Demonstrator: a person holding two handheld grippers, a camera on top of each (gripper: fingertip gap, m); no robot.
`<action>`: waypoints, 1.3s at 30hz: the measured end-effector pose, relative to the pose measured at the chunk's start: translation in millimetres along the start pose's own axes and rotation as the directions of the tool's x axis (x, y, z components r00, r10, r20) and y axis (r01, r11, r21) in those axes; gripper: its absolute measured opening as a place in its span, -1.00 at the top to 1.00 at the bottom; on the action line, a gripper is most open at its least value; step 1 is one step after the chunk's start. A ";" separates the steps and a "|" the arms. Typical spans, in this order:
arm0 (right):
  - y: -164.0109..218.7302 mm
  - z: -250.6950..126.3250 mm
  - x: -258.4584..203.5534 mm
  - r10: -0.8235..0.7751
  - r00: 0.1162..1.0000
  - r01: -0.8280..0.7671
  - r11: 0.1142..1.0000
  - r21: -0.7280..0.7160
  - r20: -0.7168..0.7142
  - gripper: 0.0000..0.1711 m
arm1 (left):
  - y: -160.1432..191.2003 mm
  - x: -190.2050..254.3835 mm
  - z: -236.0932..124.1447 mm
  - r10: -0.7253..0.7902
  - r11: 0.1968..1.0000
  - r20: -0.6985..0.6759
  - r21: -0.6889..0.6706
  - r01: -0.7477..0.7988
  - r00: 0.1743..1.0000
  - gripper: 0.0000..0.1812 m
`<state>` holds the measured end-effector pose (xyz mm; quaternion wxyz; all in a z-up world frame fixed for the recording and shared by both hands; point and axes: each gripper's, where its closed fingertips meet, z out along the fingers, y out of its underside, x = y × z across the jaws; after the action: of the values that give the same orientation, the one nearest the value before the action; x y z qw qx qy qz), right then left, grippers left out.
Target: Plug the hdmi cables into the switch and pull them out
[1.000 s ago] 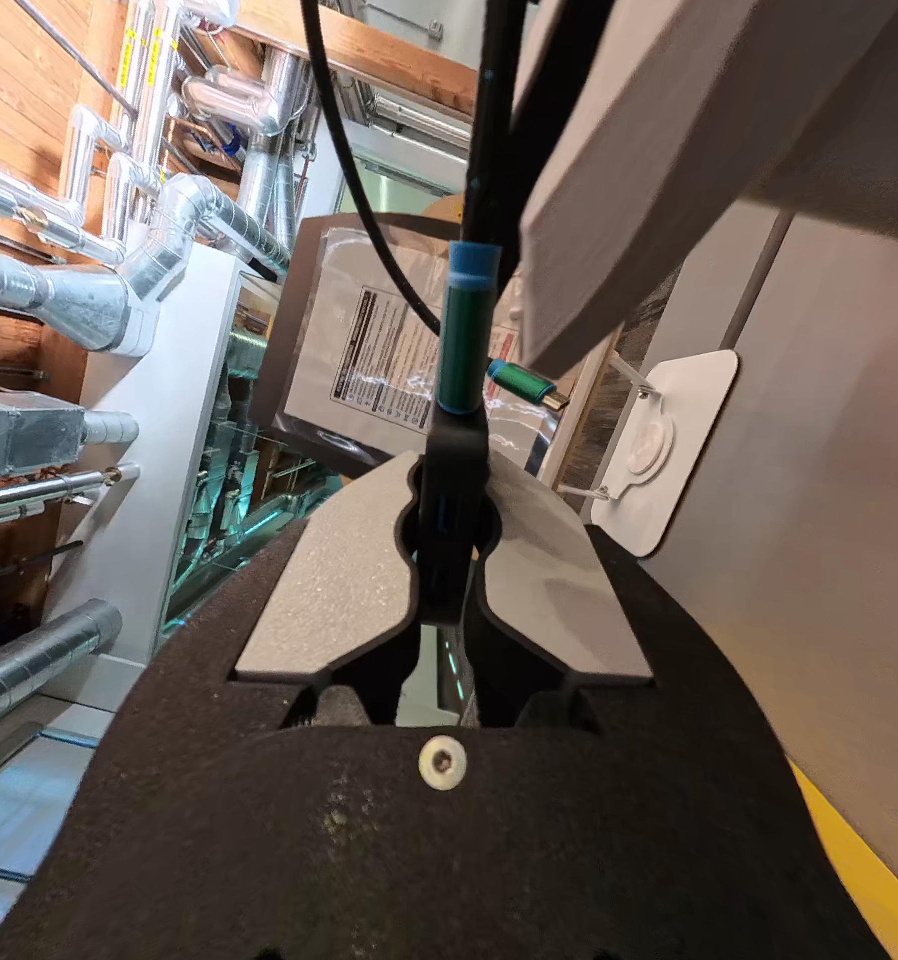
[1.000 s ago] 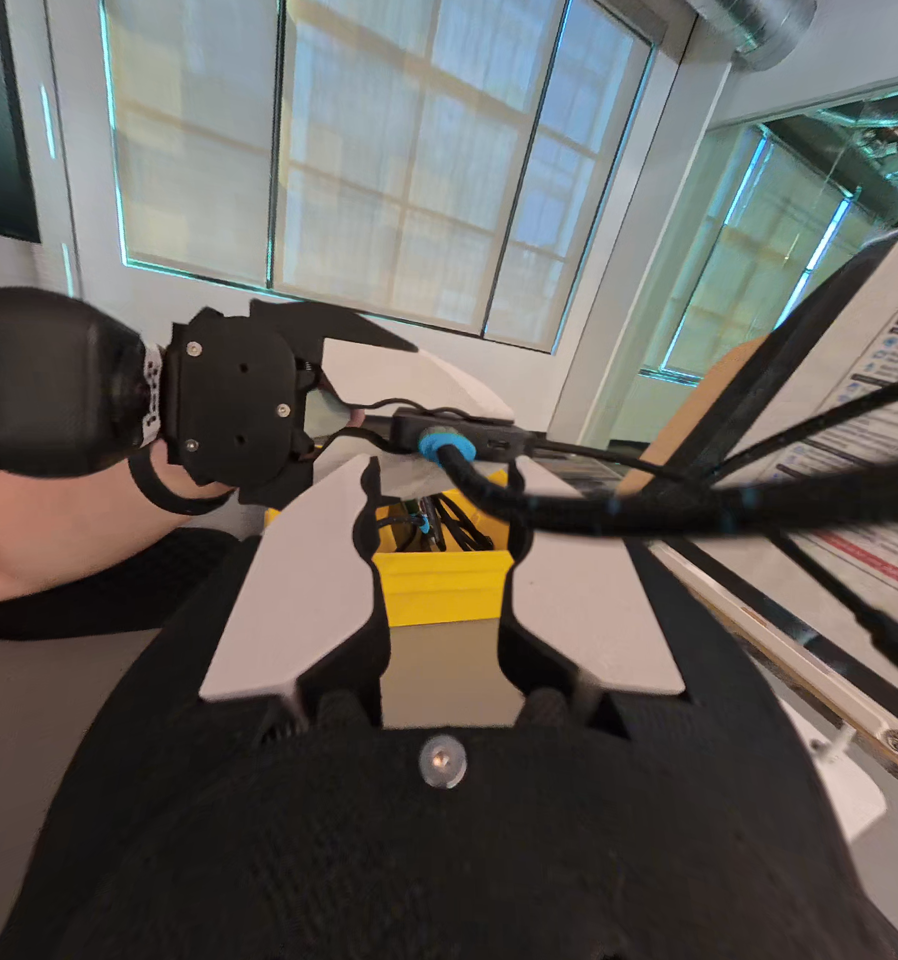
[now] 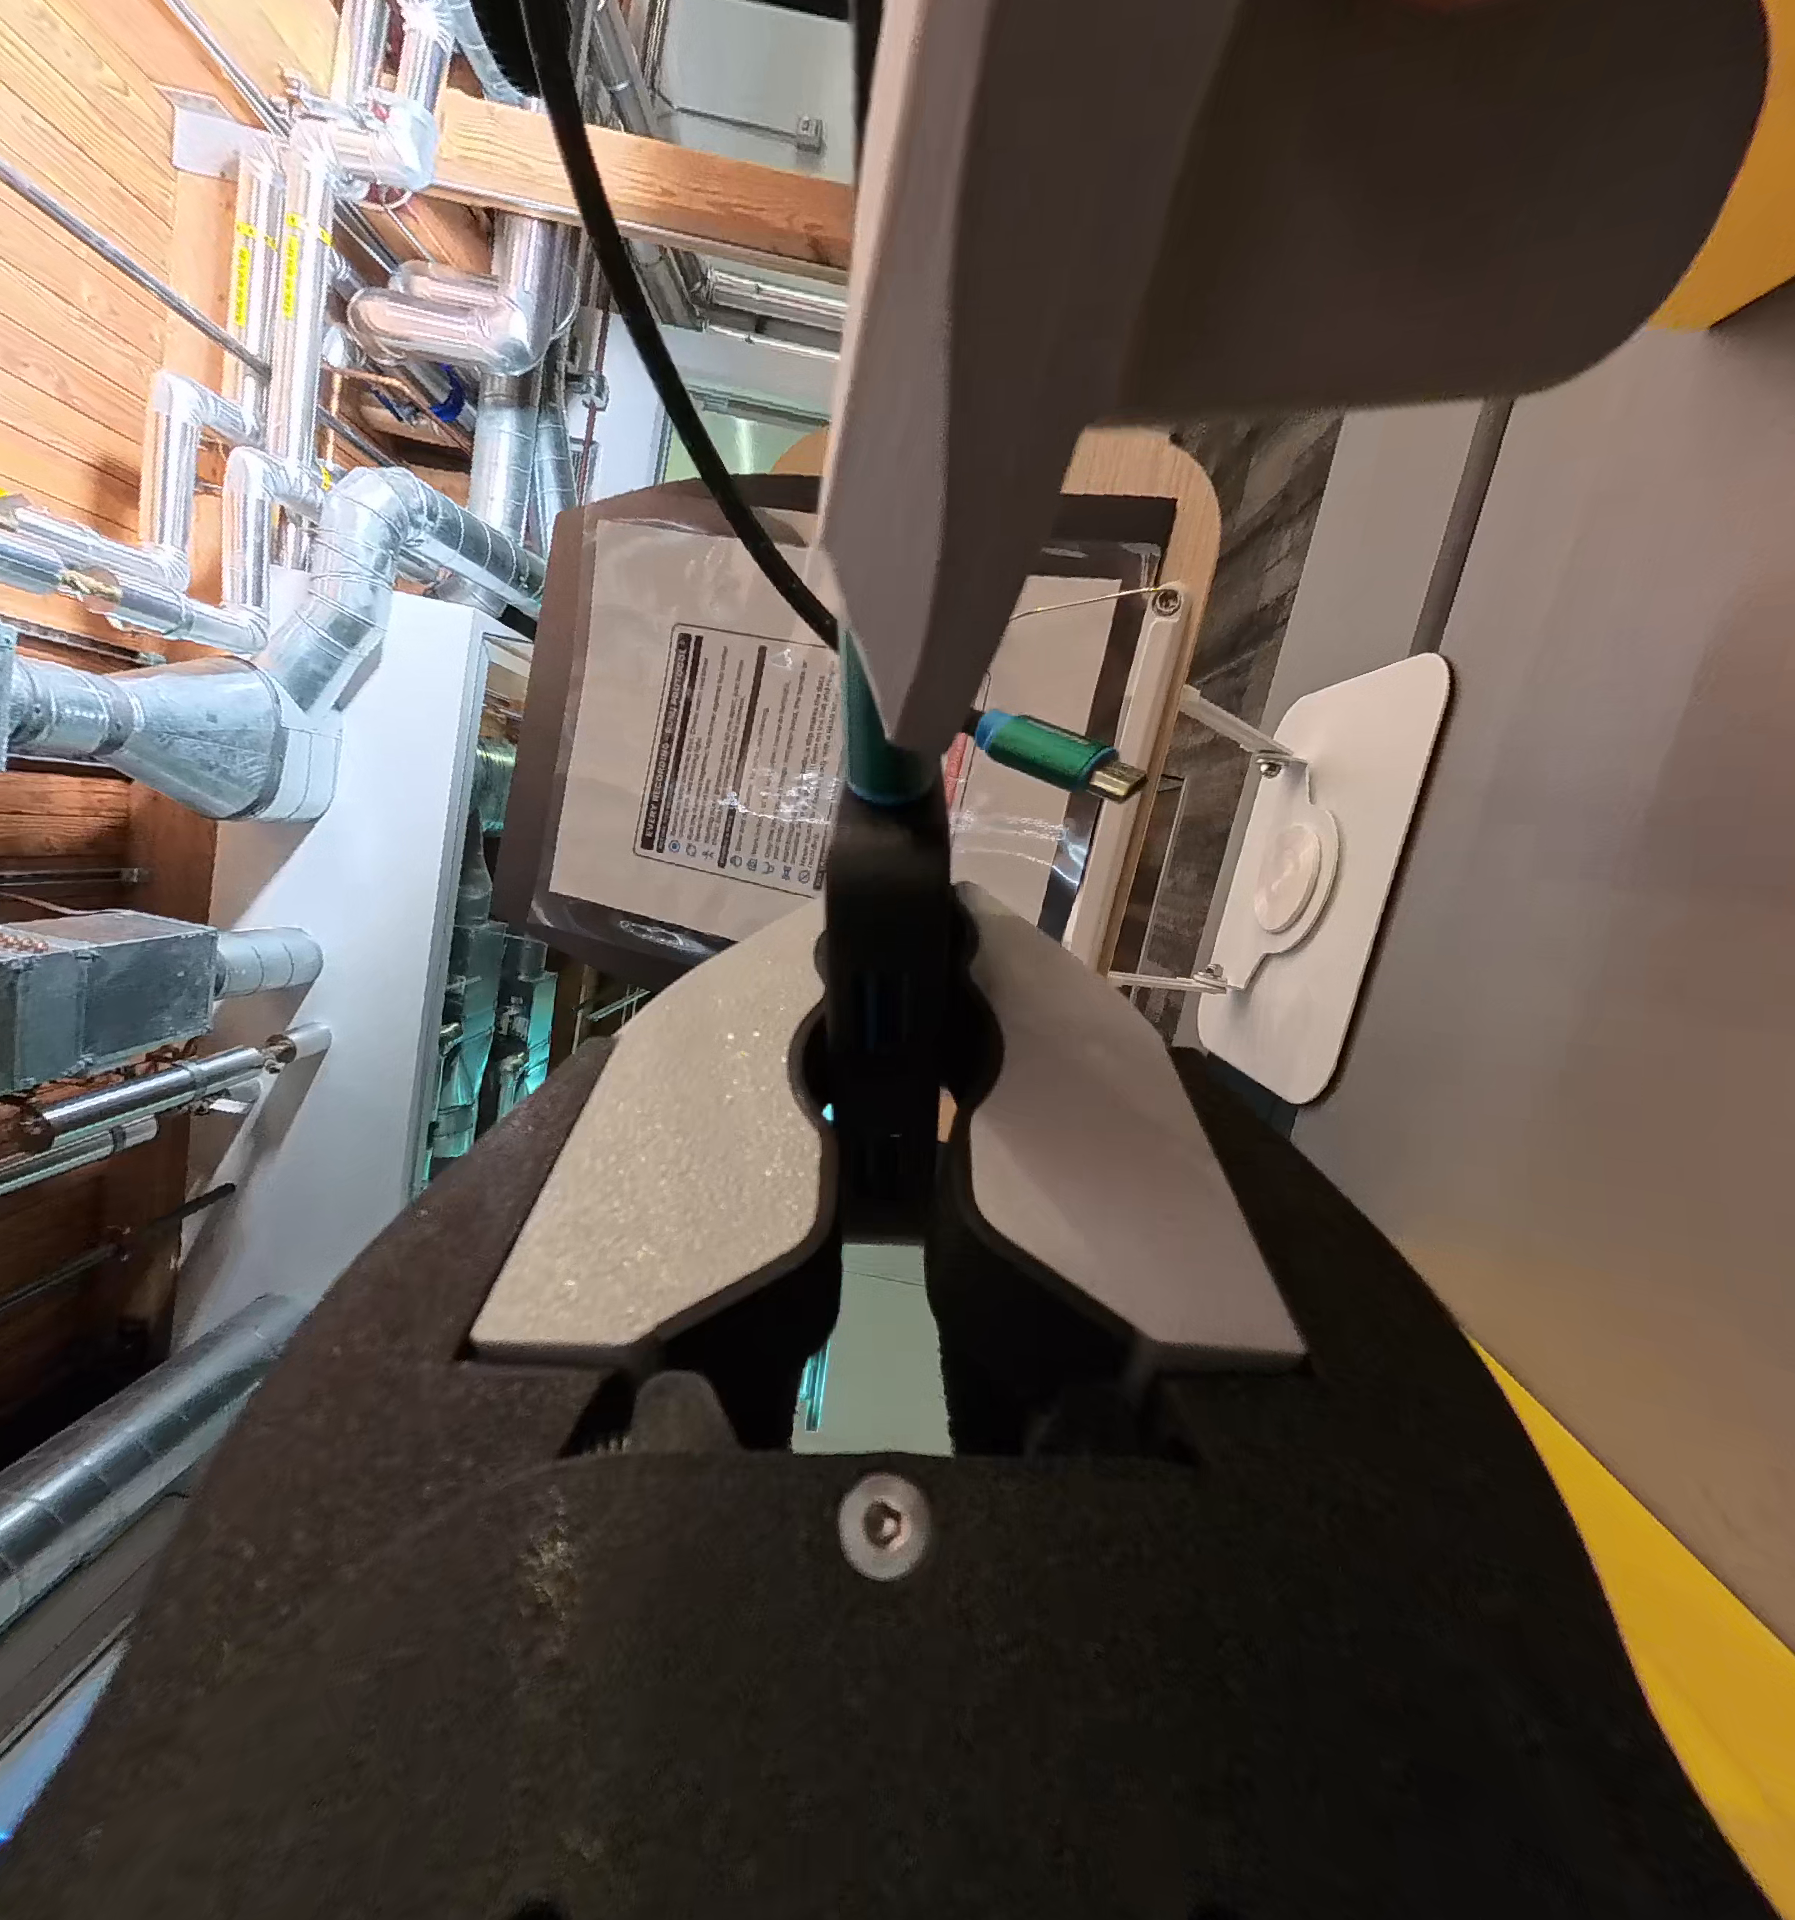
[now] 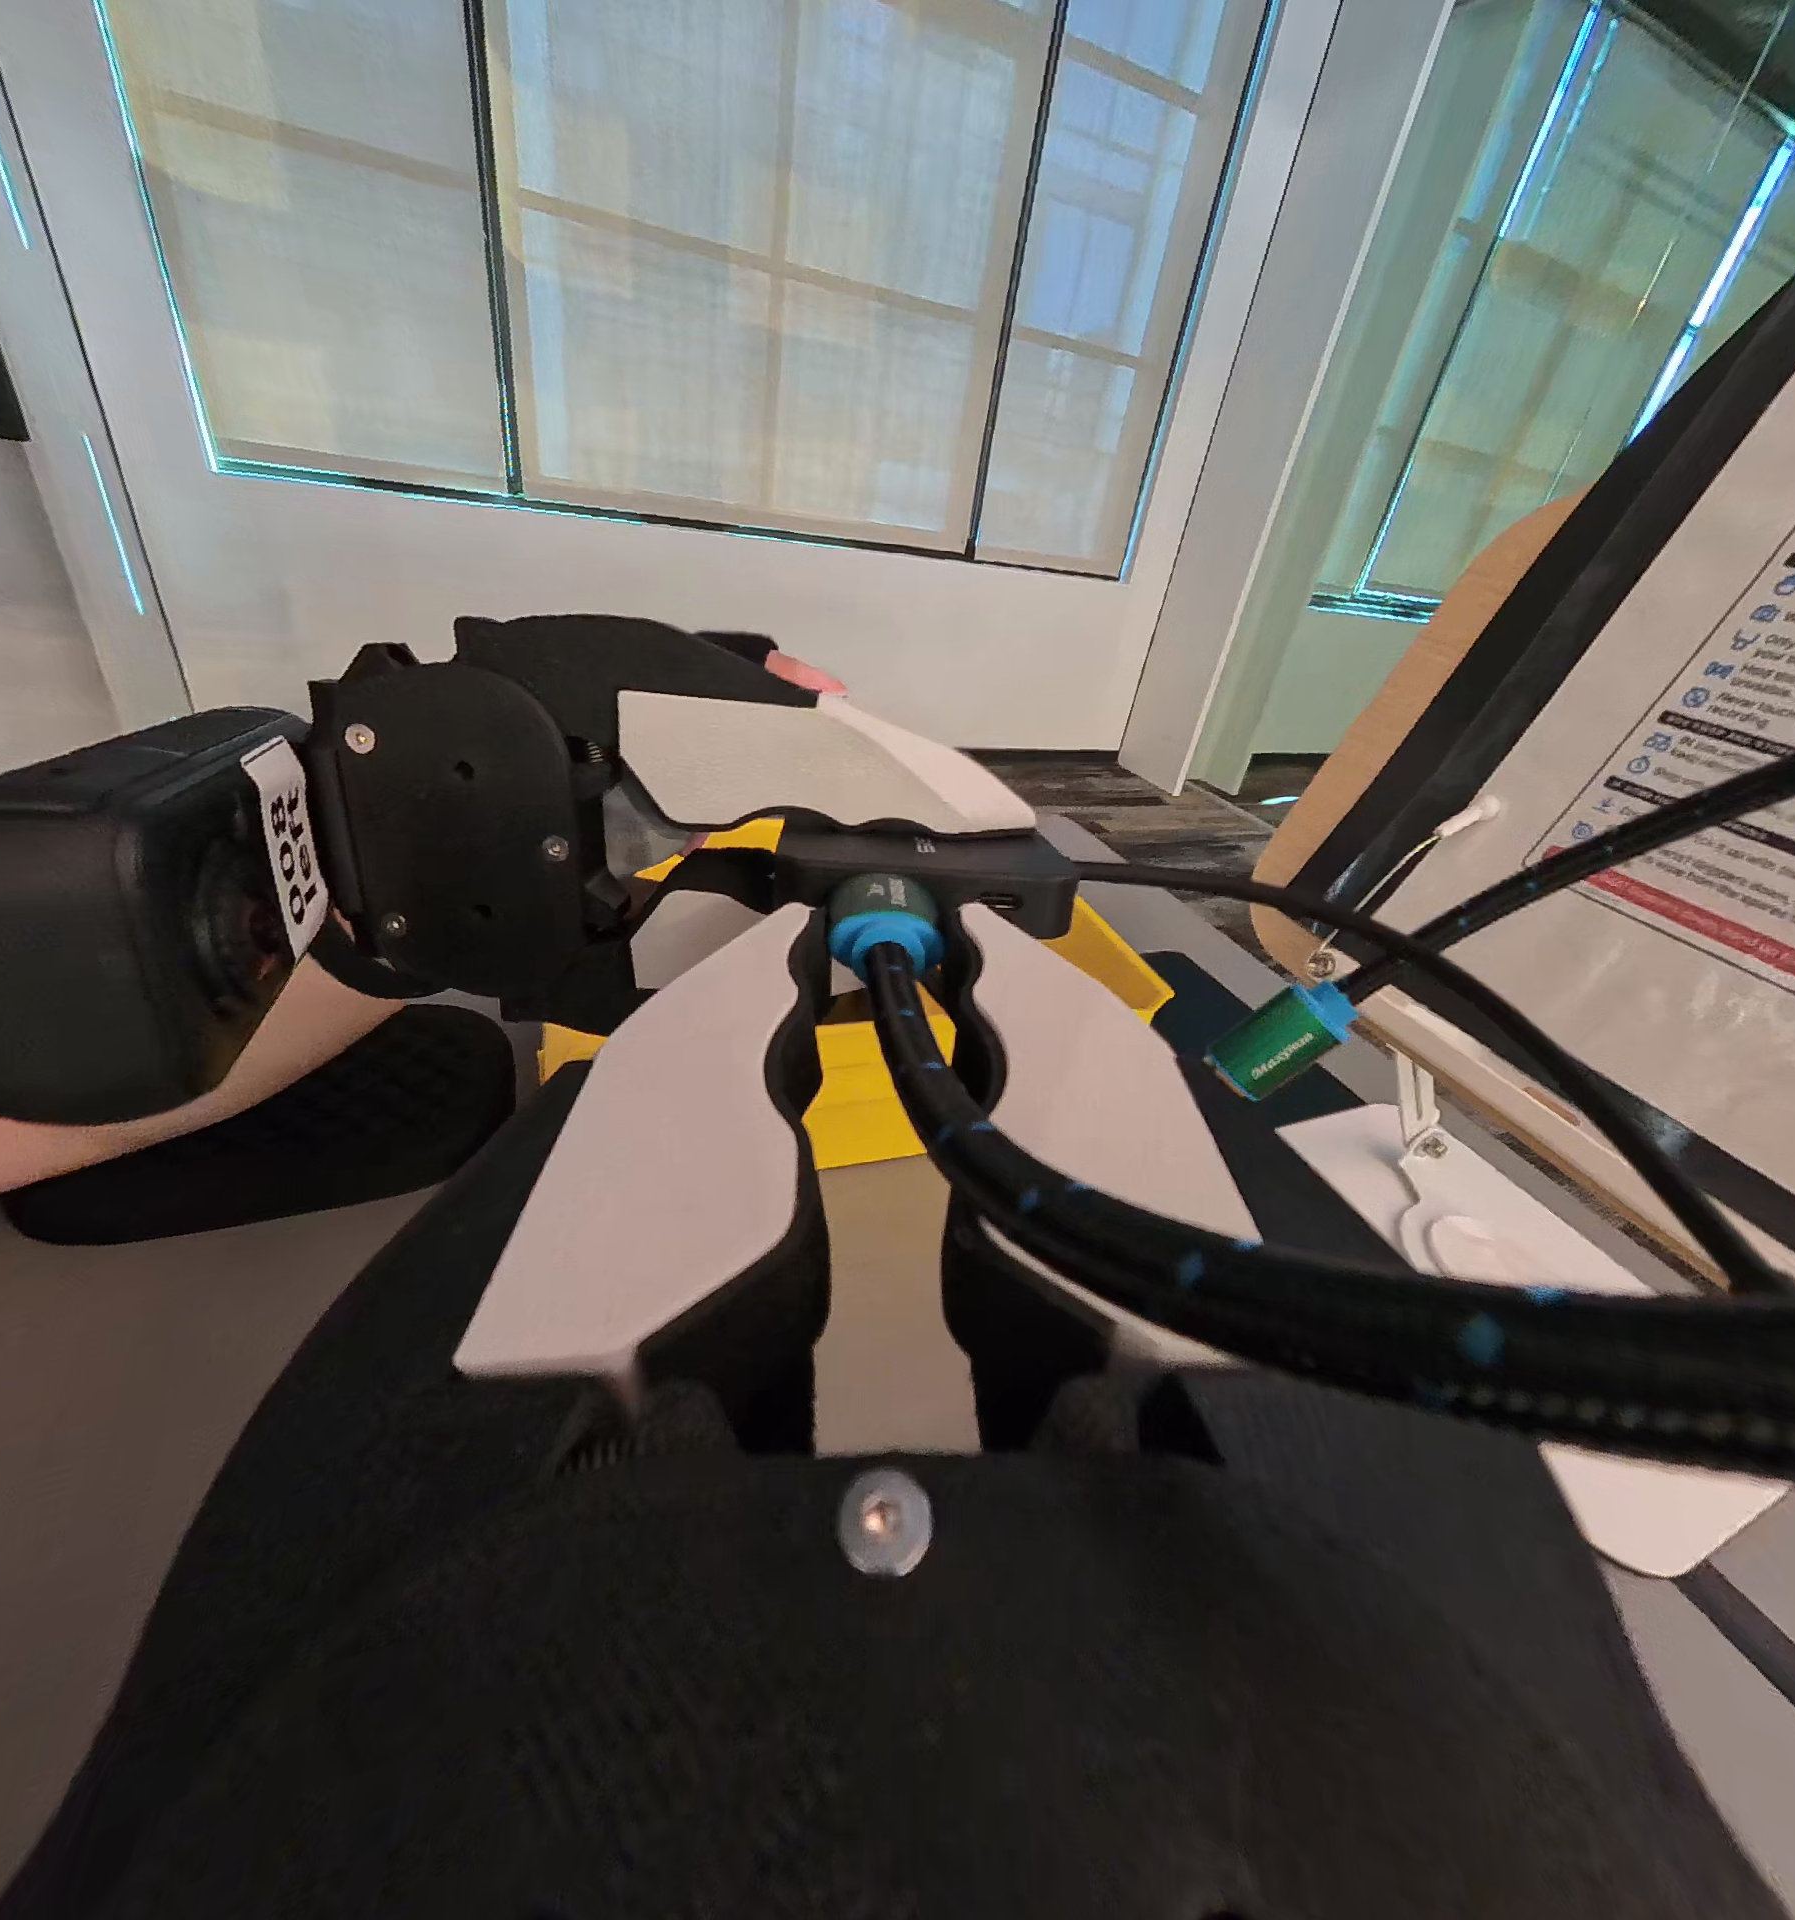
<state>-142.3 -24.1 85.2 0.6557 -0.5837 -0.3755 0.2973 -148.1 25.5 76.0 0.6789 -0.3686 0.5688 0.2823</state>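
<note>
My left gripper (image 3: 888, 935) is shut on the thin black switch (image 3: 882, 1039) and holds it in the air. In the right wrist view its white upper finger (image 4: 820, 758) lies on the switch (image 4: 986, 878). A green HDMI plug (image 4: 877, 899) with a blue collar sits in the switch's port. My right gripper (image 4: 880, 935) is shut around this plug, and its black braided cable (image 4: 1184, 1268) runs back to the right. In the left wrist view the right gripper's grey finger (image 3: 976, 416) hides most of that plug (image 3: 872, 748). A second green plug (image 4: 1277, 1044) hangs free to the right, also showing in the left wrist view (image 3: 1054, 750).
A yellow bin (image 4: 862, 1101) sits on the grey table (image 4: 145, 1351) below the switch. A white stand plate (image 4: 1475, 1247) and a propped board with a laminated sheet (image 4: 1703, 831) stand at the right. Several black cables cross the right side. A person's forearm is at the left. Spacing between my two grippers at the tips: around 5 cm.
My right gripper has moved forward to the switch and its fingers have closed around the plugged-in green plug. The left gripper still holds the switch.
</note>
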 end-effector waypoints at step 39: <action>1.2 -2.8 -7.0 -0.096 0.995 0.092 0.992 -0.087 -0.036 0.76 | -14.0 -1.8 -4.7 -0.014 0.998 0.062 0.065 0.009 0.998 0.84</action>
<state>-143.7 -31.3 82.9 0.6508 -0.5986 -0.4019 0.2381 -139.9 13.7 79.9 0.7097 -0.3405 0.5540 0.2711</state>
